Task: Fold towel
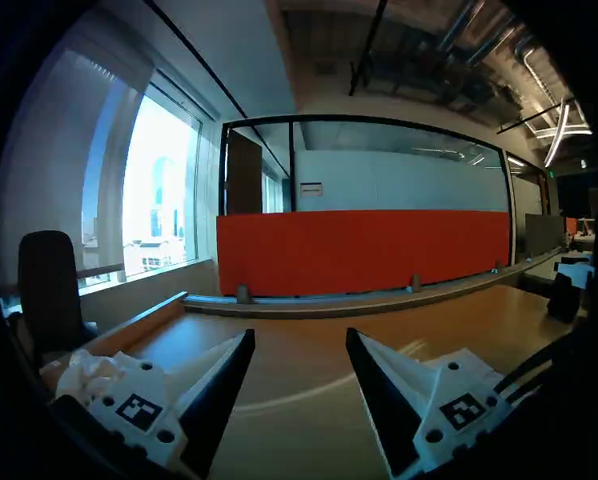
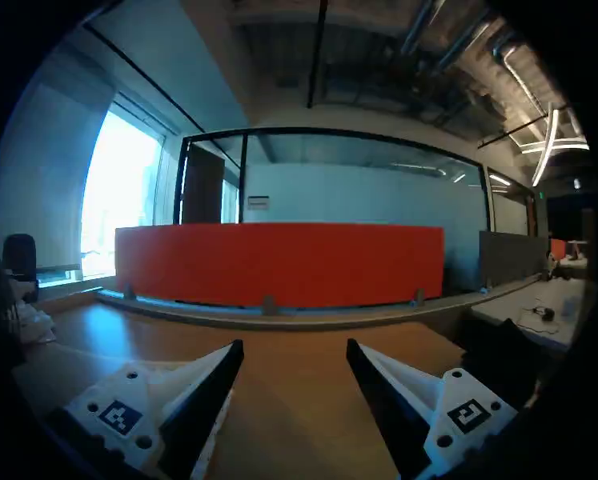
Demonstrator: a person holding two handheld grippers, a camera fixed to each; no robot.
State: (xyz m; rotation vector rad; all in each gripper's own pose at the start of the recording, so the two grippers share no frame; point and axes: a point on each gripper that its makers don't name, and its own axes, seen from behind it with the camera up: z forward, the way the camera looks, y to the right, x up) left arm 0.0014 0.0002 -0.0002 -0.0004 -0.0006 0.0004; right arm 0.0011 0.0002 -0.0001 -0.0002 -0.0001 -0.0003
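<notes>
Both tools are wide open w/ nothing between the fingers. The left tool [image 1: 299, 331] and right tool [image 2: 294, 342] each point level along a bare wooden worktop [image 1: 299, 416] toward an orange divider [image 1: 363, 248].

Just beside the base of the left tool's left-hand finger, near the worktop's edge, lies a crumpled pale towel [image 1: 86, 372]. It's bunched up, not spread, & prob. the task's one. Can't tell if it touches the finger. Past it are a black chair [image 1: 46, 288] and a bright window [image 1: 158, 200]. The right gripper view has a pale lump at its far left, too small to tell if it's the same cloth.

My read: folding not begun; the step in hand is to fetch the towel & lay it flat on the open wood ahead.

To do it well:
- Tip the left tool down and toward the bundle, since it sits off to the side, not between the fingers.
- Pinch one layer at a corner or hem, not the whole wad.
- Bring the right tool over for a 2nd corner on the same edge.
- Lift, pull apart till taut, then drag it flat.
- Keep the cloth away from the worktop's edge so it doesn't slide off.
</notes>
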